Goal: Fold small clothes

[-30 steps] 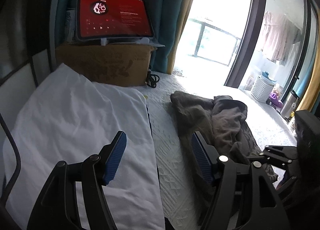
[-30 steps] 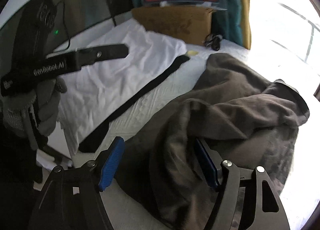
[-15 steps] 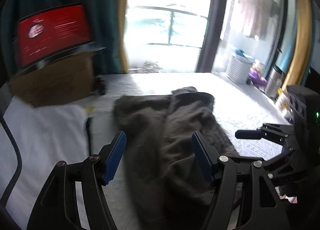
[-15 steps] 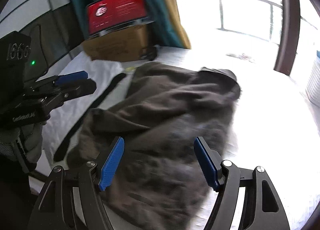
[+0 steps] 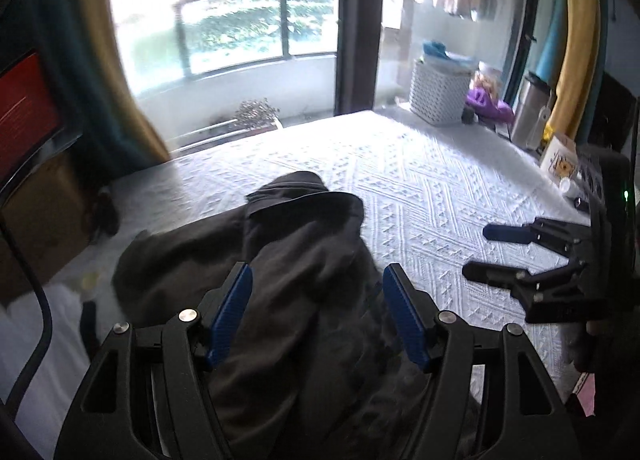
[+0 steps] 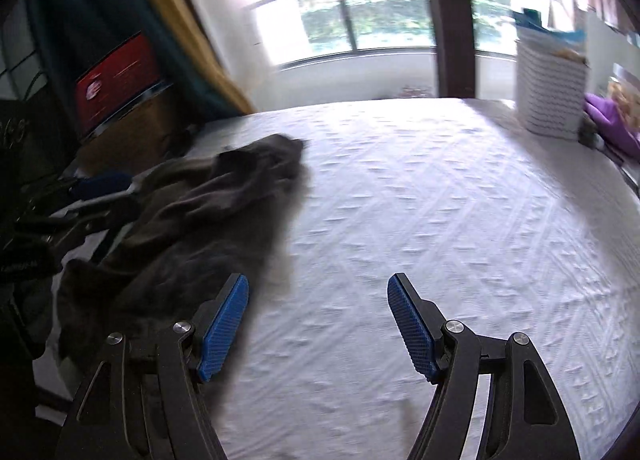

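While the dark garment (image 5: 288,260) is lying crumpled on the white bedspread (image 5: 440,188), filling the lower centre of the left wrist view, the left gripper (image 5: 316,316) is hovering over it with its fingers spread and grasping nothing. In the right wrist view the right gripper (image 6: 318,324) is gaping over bare bedspread at lower centre, the garment (image 6: 192,220) sitting at middle left. A white basket (image 5: 438,94) is standing upper right.
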